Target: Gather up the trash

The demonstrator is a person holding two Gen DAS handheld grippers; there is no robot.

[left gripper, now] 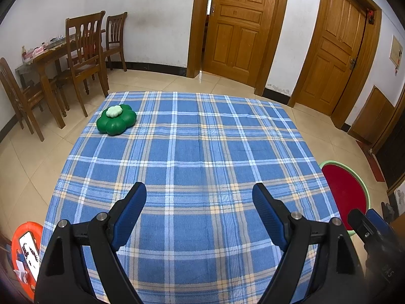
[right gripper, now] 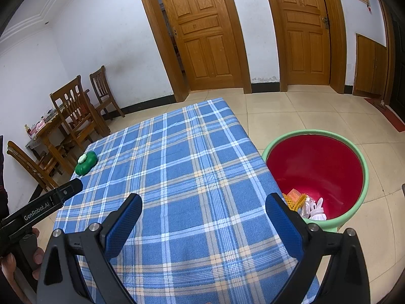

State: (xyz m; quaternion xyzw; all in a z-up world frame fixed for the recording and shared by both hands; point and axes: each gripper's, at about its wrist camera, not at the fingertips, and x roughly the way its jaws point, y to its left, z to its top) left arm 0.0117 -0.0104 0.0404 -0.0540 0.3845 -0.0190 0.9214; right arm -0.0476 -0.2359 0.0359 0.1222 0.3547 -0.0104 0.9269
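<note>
A red bin with a green rim point(right gripper: 364, 167) stands on the floor to the right of the table, holding white and orange trash point(right gripper: 307, 204) at its bottom. The same bin point(left gripper: 346, 192) shows at the right edge in the left wrist view. My left gripper point(left gripper: 199, 192) hangs open over the near part of the blue plaid tablecloth point(left gripper: 192, 152), nothing between its fingers. My right gripper point(right gripper: 203, 204) is open too, above the cloth's near right part beside the bin. A green flower-shaped object point(left gripper: 116, 121) with a pale top lies at the far left corner, far from both grippers.
An orange bin point(left gripper: 26, 253) with paper items sits on the floor at the near left. A wooden table and chairs point(left gripper: 76, 58) stand along the left wall. Two wooden doors point(left gripper: 238, 25) are behind. A hand point(right gripper: 15, 261) holds the left gripper's handle.
</note>
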